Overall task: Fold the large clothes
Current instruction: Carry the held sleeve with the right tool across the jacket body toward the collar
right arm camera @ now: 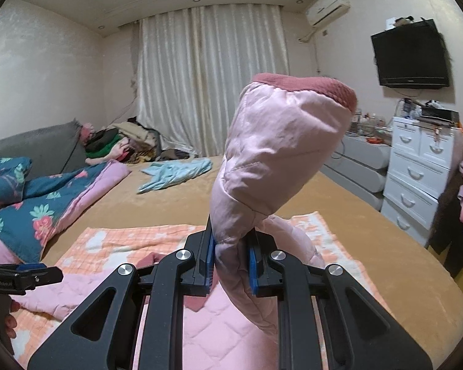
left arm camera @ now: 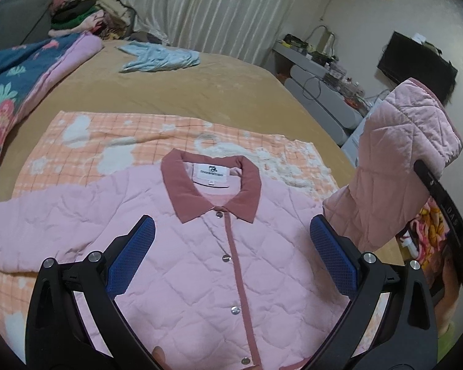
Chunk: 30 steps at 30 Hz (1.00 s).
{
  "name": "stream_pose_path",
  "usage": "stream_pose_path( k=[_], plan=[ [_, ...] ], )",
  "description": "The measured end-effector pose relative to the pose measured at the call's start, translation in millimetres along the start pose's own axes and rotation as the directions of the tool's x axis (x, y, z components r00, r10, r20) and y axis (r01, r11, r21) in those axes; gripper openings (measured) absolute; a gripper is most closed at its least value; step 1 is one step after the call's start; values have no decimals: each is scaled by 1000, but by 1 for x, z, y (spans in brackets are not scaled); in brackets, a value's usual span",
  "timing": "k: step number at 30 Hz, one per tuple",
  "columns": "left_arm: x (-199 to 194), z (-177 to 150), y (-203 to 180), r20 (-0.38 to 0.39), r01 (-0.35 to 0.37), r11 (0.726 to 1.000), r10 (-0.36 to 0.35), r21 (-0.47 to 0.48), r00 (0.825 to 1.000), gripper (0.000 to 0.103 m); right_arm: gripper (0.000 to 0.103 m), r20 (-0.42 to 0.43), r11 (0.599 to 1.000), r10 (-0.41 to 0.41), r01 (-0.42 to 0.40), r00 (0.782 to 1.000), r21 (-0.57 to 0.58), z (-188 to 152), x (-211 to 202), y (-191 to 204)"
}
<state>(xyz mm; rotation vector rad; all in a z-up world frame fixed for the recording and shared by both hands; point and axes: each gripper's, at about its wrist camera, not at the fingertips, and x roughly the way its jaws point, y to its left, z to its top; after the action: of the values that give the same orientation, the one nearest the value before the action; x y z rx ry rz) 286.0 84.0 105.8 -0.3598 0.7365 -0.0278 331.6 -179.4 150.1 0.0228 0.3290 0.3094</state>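
A pink quilted jacket (left arm camera: pixel 200 262) with a dusty-red collar (left arm camera: pixel 210 185) lies front up and snapped shut on an orange checked blanket (left arm camera: pixel 108 141). My left gripper (left arm camera: pixel 231 246) hovers over the jacket's chest, open, with nothing between its blue pads (left arm camera: pixel 135 256). My right gripper (right arm camera: pixel 231 262) is shut on the jacket's right sleeve (right arm camera: pixel 281 154). That sleeve stands lifted off the bed with its red cuff (right arm camera: pixel 308 86) pointing up. In the left wrist view the raised sleeve (left arm camera: pixel 395 160) stands at the right. The other sleeve (left arm camera: pixel 31 225) lies flat to the left.
The blanket lies on a wide bed with a tan sheet (left arm camera: pixel 200 92). A folded floral quilt (left arm camera: pixel 21 92) sits at the left, a light blue garment (left arm camera: pixel 160 58) farther back, and a clothes pile (left arm camera: pixel 86 18) by the curtain. White drawers (right arm camera: pixel 416 169) stand right of the bed.
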Motion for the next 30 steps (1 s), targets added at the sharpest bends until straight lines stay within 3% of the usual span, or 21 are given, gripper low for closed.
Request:
stream_pose_path(
  k=[11, 18, 30],
  plan=[
    [-17, 6, 39, 45, -5, 997, 8, -78, 999, 94, 16, -50, 995, 80, -83, 996, -58, -17, 27, 62],
    [-15, 2, 71, 53, 58, 985, -50, -163, 997, 94, 16, -116, 987, 128, -138, 985, -87, -48, 49, 100],
    [3, -21, 120, 23, 70, 963, -66, -260, 998, 94, 16, -246, 960, 152, -203, 957, -194, -111, 87, 160]
  ],
)
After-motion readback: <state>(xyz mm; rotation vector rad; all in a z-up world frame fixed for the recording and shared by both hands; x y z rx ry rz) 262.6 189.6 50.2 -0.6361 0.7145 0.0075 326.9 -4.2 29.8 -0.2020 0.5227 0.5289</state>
